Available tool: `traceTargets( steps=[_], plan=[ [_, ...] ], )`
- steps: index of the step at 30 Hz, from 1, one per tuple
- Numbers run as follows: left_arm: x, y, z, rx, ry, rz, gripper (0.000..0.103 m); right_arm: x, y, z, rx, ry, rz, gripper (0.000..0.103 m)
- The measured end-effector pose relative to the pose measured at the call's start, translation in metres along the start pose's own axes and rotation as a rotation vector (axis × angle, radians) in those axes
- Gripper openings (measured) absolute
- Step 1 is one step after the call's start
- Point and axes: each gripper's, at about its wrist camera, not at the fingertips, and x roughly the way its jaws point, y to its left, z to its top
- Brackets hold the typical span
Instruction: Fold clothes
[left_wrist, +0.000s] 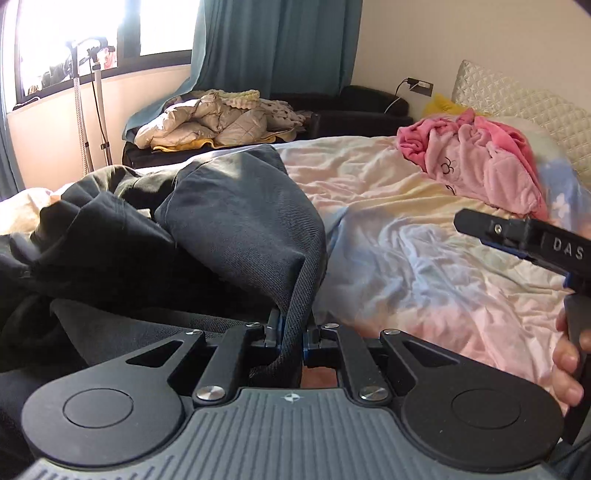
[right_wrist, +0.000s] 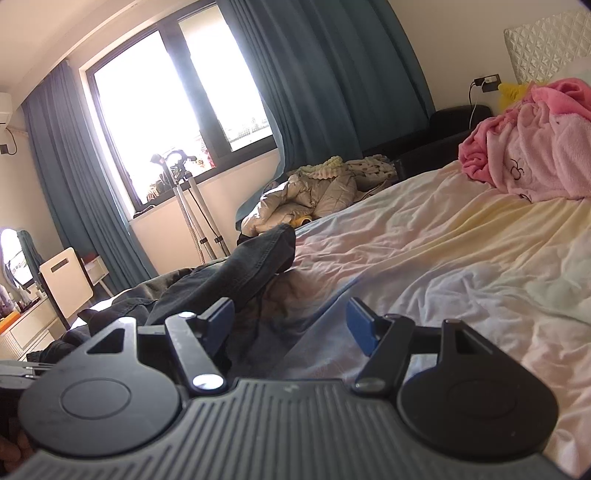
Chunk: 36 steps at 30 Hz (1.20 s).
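The left tool (left_wrist: 291, 332) pinches a hem of the dark garment (left_wrist: 236, 221), whose long axis runs away up and to its left across the bed (left_wrist: 406, 240). The right tool (right_wrist: 291, 325) is spread, holding nothing, the garment ahead to its left.

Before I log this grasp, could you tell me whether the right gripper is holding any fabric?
No: the right gripper stands open over the bedsheet, with nothing between its blue pads.
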Motion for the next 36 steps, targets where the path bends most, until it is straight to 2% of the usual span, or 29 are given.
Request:
traceTargets(
  steps=[4,7,9,10,11,13,14,18,20,23,27,31,33,35,36],
  plan=[
    [0.000,0.006,-0.039,0.015,-0.012,0.033,0.012,0.005,0.001,-0.006,0.036,0.050,0.008,0.068],
    [0.001,0.007,-0.045,0.002,-0.036,0.032,0.013,0.002,0.003,-0.007,0.058,0.057,0.013,0.068],
    [-0.002,0.003,-0.042,0.025,-0.055,0.035,0.018,0.001,0.005,-0.006,0.050,0.051,0.006,0.068],
    [-0.005,0.002,-0.041,0.026,-0.070,0.033,0.026,0.001,0.005,-0.006,0.044,0.050,0.001,0.068],
    [-0.007,0.001,-0.041,0.020,-0.091,0.030,0.041,0.002,0.006,-0.006,0.039,0.049,-0.004,0.068],
    [-0.013,-0.002,-0.043,0.005,-0.137,0.025,0.065,0.005,0.004,-0.006,0.041,0.055,-0.012,0.068],
    [-0.015,-0.005,-0.044,0.004,-0.156,0.022,0.067,0.006,0.003,-0.006,0.046,0.060,-0.013,0.068],
    [-0.008,-0.027,-0.046,0.120,-0.163,0.008,0.067,0.010,-0.002,-0.007,0.065,0.077,-0.015,0.068],
    [0.002,-0.043,-0.049,0.230,-0.143,0.042,0.067,0.009,-0.004,-0.004,0.064,0.069,-0.025,0.068],
    [0.024,-0.058,-0.047,0.316,-0.115,0.097,0.067,0.004,-0.011,0.001,0.086,0.043,-0.036,0.069],
    [0.070,-0.074,-0.034,0.363,-0.065,0.234,0.070,-0.002,-0.023,0.007,0.127,0.018,-0.044,0.071],
    [0.116,-0.083,-0.016,0.401,-0.060,0.340,0.070,-0.002,-0.032,0.007,0.161,0.017,-0.039,0.071],
    [0.135,-0.081,-0.004,0.398,-0.059,0.377,0.061,-0.001,-0.036,0.007,0.169,0.019,-0.041,0.072],
    [0.150,-0.079,0.005,0.397,-0.037,0.400,0.038,0.002,-0.039,0.006,0.179,0.023,-0.037,0.073],
    [0.153,-0.078,0.008,0.394,-0.029,0.403,0.031,0.003,-0.042,0.006,0.186,0.025,-0.036,0.073]
  ],
)
